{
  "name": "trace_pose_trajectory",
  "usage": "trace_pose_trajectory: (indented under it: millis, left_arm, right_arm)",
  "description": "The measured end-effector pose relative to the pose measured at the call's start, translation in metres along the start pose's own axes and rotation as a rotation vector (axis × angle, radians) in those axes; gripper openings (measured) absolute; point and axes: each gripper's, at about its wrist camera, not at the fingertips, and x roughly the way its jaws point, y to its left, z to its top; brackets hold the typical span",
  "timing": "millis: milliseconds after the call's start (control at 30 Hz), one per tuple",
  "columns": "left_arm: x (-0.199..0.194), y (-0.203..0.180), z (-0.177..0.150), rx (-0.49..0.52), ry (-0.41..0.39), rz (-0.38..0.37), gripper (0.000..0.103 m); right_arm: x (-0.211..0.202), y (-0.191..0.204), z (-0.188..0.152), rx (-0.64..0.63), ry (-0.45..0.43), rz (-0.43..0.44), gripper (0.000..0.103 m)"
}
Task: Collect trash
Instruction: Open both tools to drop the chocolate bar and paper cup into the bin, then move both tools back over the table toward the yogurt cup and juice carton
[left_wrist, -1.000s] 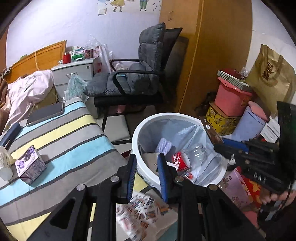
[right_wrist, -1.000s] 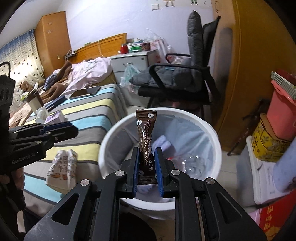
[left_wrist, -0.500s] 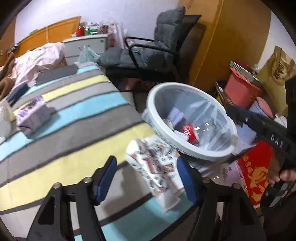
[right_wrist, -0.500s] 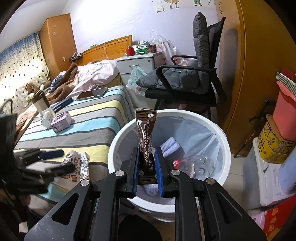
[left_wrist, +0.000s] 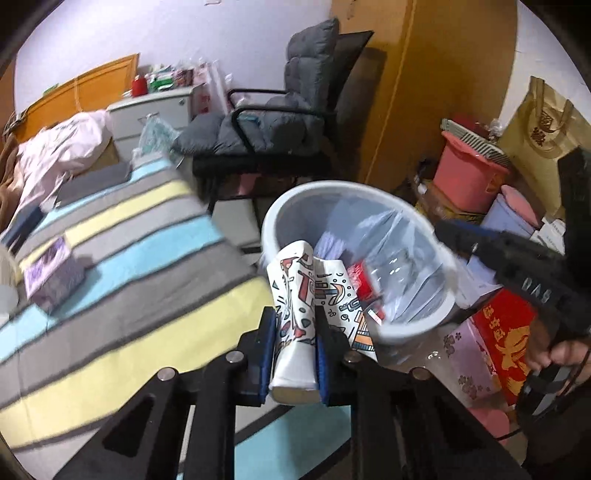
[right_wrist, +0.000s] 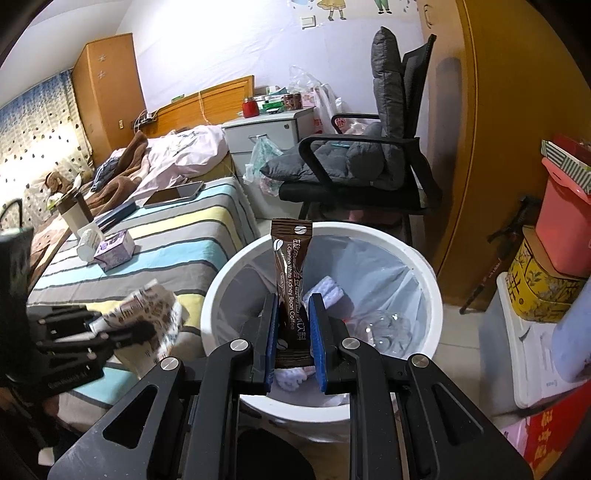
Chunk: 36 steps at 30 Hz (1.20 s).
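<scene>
Trash rides in 2 clenched claws: left claw (left_wrist: 295, 350) pinches a printed wrapper (left_wrist: 299, 295) short of the bin (right_wrist: 417, 258); right claw (right_wrist: 293, 332) grips a coffee sachet (right_wrist: 291, 277) over it. Releasing left early risks dropping the wrapper onto the bed (left_wrist: 122, 258).

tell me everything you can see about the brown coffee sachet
The brown coffee sachet is a narrow glossy stick pack, dark brown with white print and a coffee-bean mark near its crimped top. It stands upright, looks sealed, and is pinched near its lower end by the right gripper, held over the white trash bin.
</scene>
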Motion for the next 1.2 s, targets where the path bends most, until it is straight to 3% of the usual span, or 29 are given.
trace_pose_trajectory:
  millis: [200, 433, 933, 967, 1000, 1033, 1067, 1200]
  left_arm:
    - [0.012, -0.019, 0.031, 0.035, -0.037, -0.037, 0.020]
    - [0.042, -0.044, 0.049, 0.067, -0.019, -0.087, 0.020]
    - [0.064, -0.048, 0.053, 0.049, 0.016, -0.055, 0.022]
    - [0.063, -0.047, 0.053, 0.045, 0.014, -0.051, 0.029]
    - [0.062, -0.046, 0.053, 0.042, 0.011, -0.046, 0.047]
    - [0.060, -0.045, 0.052, 0.038, 0.006, -0.044, 0.056]
    - [0.057, -0.043, 0.051, 0.031, -0.003, -0.049, 0.059]
    - [0.050, -0.037, 0.049, 0.023, -0.015, -0.037, 0.059]
  right_arm:
    - [0.003, -0.012, -0.001, 0.001, 0.023, -0.030, 0.019]
    - [0.019, -0.030, -0.004, 0.033, 0.073, -0.060, 0.019]
    - [0.030, -0.045, -0.005, 0.031, 0.121, -0.115, 0.022]
    - [0.029, -0.045, -0.005, 0.032, 0.119, -0.118, 0.027]
    - [0.028, -0.045, -0.005, 0.035, 0.116, -0.120, 0.037]
    - [0.028, -0.045, -0.005, 0.037, 0.114, -0.119, 0.043]
    - [0.026, -0.045, -0.005, 0.041, 0.110, -0.116, 0.053]
    - [0.023, -0.041, -0.003, 0.038, 0.094, -0.114, 0.054]
